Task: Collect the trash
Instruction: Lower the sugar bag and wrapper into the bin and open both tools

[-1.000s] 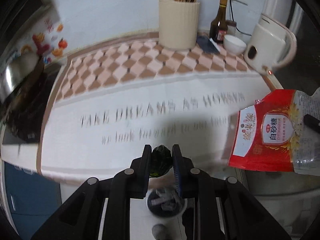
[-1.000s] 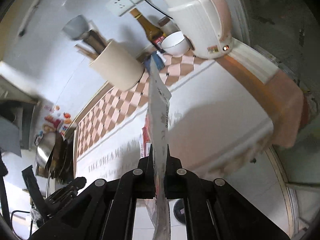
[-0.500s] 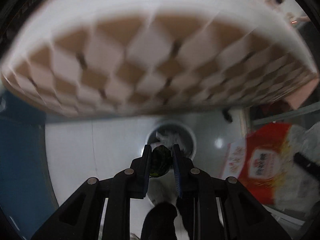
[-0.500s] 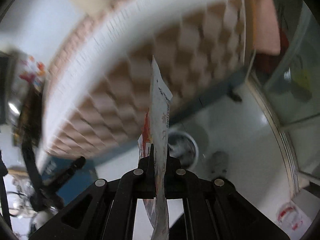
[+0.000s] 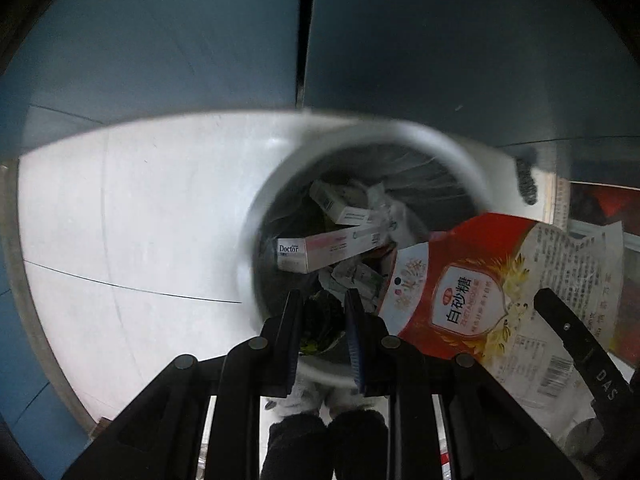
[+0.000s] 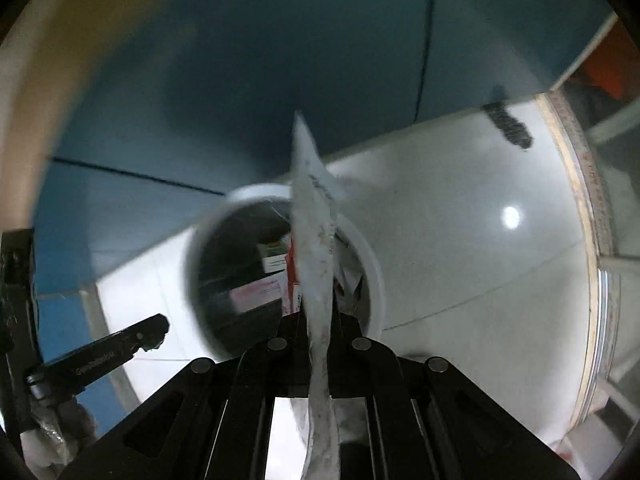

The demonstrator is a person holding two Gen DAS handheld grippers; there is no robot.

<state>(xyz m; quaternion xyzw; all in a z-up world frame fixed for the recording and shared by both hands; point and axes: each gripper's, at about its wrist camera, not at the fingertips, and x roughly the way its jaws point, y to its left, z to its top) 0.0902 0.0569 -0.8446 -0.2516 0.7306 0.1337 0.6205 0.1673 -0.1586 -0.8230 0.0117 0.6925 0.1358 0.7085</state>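
My left gripper (image 5: 322,312) is shut on a small dark green crumpled wrapper (image 5: 320,320) and hangs just over the near rim of a round white trash bin (image 5: 460,152) on the floor. The bin holds boxes and crumpled paper. My right gripper (image 6: 318,320) is shut on a red and clear sugar bag (image 6: 314,216), seen edge-on, over the same bin (image 6: 372,264). The bag's printed face shows in the left wrist view (image 5: 480,296), at the bin's right side. The left gripper also shows in the right wrist view (image 6: 156,330), at lower left.
Blue cabinet doors (image 5: 440,40) stand behind the bin. The floor is pale glossy tile (image 5: 140,220). A dark object (image 6: 508,124) lies on the floor by the cabinet base. A door threshold (image 6: 588,208) runs along the right.
Both grippers have swung down from the tabletop to the floor. They now hang over the trash bin, much closer to it. Each keeps hold of its item.
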